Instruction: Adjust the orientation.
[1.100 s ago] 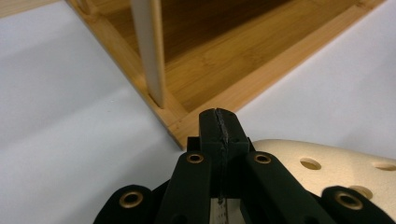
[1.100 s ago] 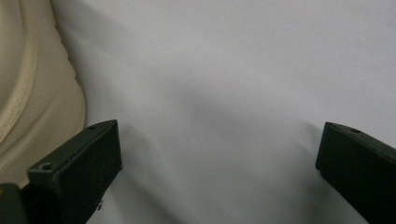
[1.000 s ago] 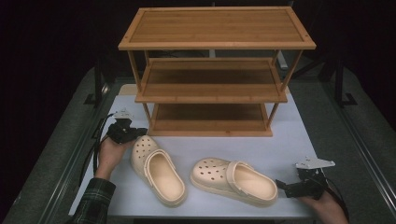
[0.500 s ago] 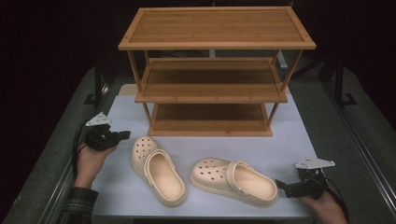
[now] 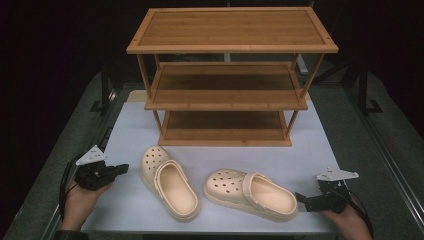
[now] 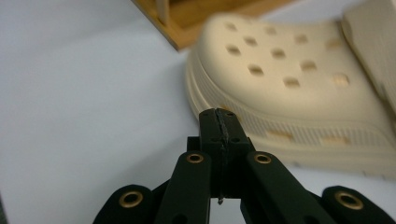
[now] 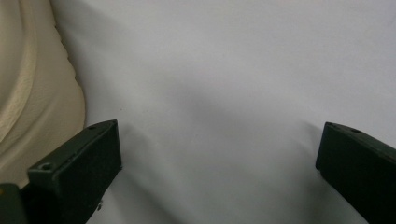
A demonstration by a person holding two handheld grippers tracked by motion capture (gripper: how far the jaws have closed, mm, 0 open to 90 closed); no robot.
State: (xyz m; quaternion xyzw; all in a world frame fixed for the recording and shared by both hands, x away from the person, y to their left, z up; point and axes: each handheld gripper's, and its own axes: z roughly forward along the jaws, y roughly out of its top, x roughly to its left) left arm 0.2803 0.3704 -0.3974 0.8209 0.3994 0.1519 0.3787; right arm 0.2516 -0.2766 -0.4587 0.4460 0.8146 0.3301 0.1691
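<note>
At seven o'clock I keep my left gripper (image 5: 121, 169) pressed together and empty, beside the left clog (image 5: 169, 183). At five, my right gripper (image 5: 301, 197) gapes wide, empty, near the right clog (image 5: 250, 193), perhaps for grabbing its heel.

Left black two-jaw gripper (image 5: 120, 169): held in the person's left hand (image 5: 82, 198), jaws pressed together with nothing between them, tips pointed away from the palm toward the person's right. Right black two-jaw gripper (image 5: 298, 197): held in the person's right hand (image 5: 347, 220), jaws spread wide apart, empty, tips pointed toward the person's left.
</note>
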